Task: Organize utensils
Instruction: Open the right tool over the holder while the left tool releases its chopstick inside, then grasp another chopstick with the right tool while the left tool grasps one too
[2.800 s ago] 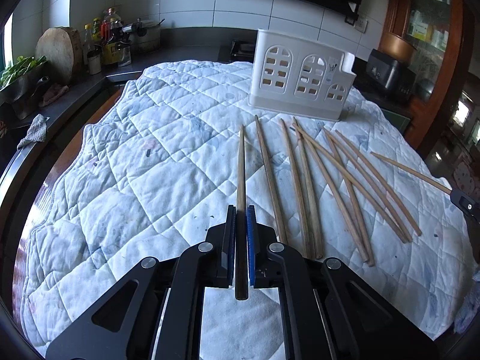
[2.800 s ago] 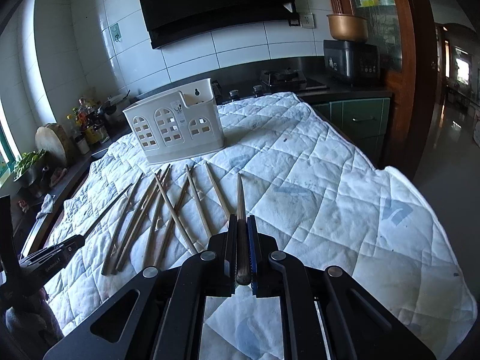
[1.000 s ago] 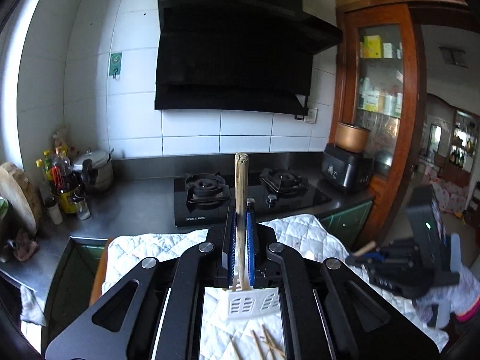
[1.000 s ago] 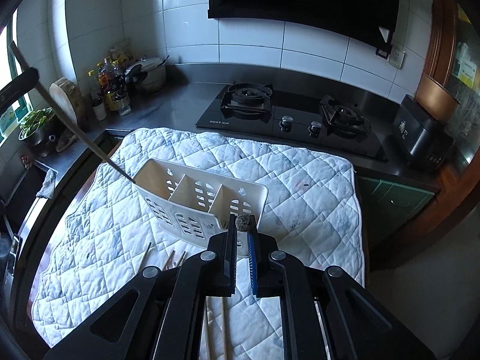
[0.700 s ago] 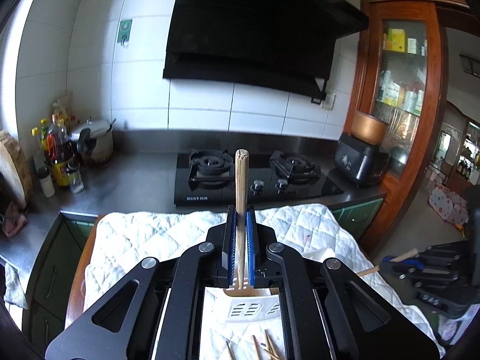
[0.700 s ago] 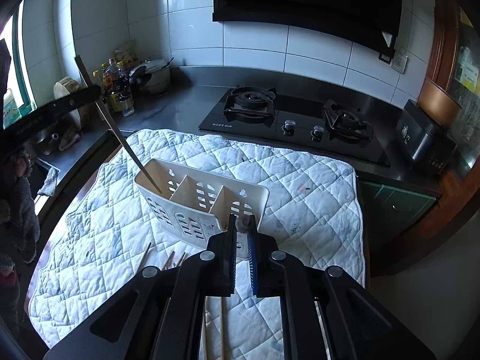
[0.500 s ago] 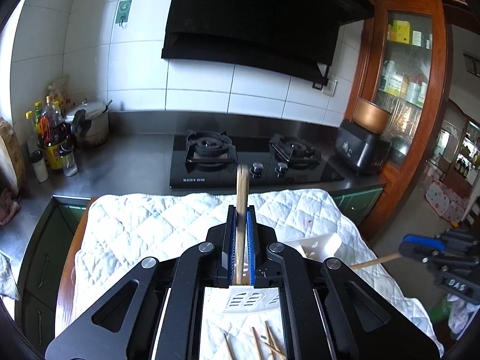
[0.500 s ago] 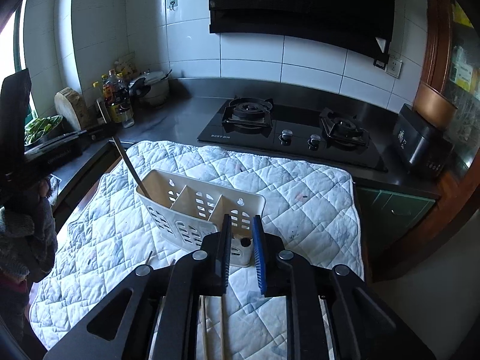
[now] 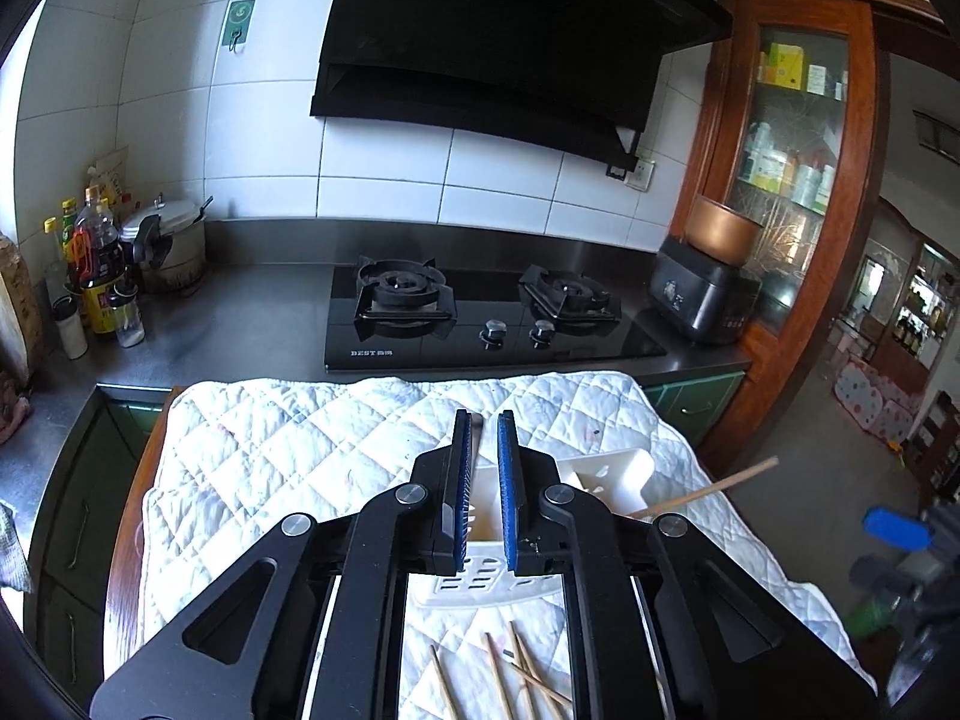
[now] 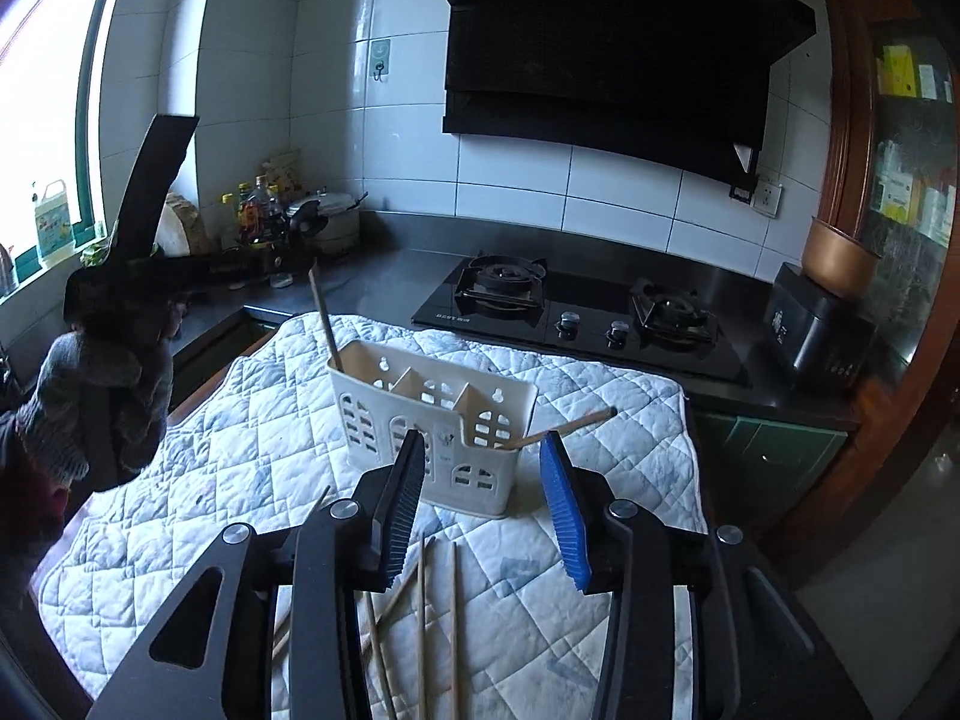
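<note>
- Left wrist view: the left tongs (image 9: 482,480) stand slightly parted and hold nothing. The caddy (image 9: 606,471) lies just beyond and below the tips. A chopstick (image 9: 708,487) leans out of it to the tongs' right. Loose chopsticks (image 9: 516,669) lie on the quilt (image 9: 288,450), under the tongs.
- Risk: with so narrow a gap, a descent could nudge a stick aside rather than straddle it.
- Right wrist view: the right tongs (image 10: 486,501) gape wide, empty. The caddy (image 10: 420,420) stands just ahead between the tips; one chopstick (image 10: 324,321) stands in its far-left cell, another (image 10: 567,425) slants low from the right cell.
- Risk: the slanted stick may tip out if the tongs brush the caddy.
- Risk: crossed chopsticks (image 10: 420,600) under the tongs invite a double pick.
</note>
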The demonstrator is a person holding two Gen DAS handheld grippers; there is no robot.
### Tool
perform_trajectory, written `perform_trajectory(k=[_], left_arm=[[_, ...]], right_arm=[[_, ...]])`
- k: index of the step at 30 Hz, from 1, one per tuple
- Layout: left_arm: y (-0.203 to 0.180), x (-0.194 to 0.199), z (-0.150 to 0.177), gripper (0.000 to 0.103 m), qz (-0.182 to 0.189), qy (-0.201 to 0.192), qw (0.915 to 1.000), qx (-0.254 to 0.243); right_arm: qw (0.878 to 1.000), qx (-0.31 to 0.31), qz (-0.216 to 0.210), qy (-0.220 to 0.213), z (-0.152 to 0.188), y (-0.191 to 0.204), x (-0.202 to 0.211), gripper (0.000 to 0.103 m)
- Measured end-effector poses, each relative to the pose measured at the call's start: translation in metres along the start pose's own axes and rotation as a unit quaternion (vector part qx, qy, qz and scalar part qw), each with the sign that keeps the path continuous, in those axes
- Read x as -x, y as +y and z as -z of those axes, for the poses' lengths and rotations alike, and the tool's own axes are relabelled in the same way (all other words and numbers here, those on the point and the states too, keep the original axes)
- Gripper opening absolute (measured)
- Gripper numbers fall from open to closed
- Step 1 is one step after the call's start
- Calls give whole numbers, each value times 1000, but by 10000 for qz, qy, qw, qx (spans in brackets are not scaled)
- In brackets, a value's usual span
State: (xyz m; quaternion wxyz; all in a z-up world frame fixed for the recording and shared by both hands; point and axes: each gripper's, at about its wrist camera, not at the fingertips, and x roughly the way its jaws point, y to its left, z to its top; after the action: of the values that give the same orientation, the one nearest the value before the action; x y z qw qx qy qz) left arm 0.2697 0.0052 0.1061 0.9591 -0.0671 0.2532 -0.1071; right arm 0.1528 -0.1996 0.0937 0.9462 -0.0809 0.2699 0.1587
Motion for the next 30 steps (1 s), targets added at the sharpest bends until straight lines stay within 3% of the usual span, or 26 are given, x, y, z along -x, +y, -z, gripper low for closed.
perform_trajectory(k=[4,7,16,22,30], left_arm=[[-3,27,10,10,111,-122,9999,-25],[-2,48,24,32,148,-197,9997,3],[7,82,93,35,183,79,9994,295],[12,93,150,37,27,341,9986,412],[20,94,215,37,-45,848,9940,696]], right_arm=[[9998,-73,-174,95,37,11,12,39],[9992,-101,-239,289,71,21,15,39],[9932,95,-405,1092,165,45,-8,38],[9883,298,-503,1406,195,56,-27,30],[9843,278,-642,1618,201,54,-50,24]])
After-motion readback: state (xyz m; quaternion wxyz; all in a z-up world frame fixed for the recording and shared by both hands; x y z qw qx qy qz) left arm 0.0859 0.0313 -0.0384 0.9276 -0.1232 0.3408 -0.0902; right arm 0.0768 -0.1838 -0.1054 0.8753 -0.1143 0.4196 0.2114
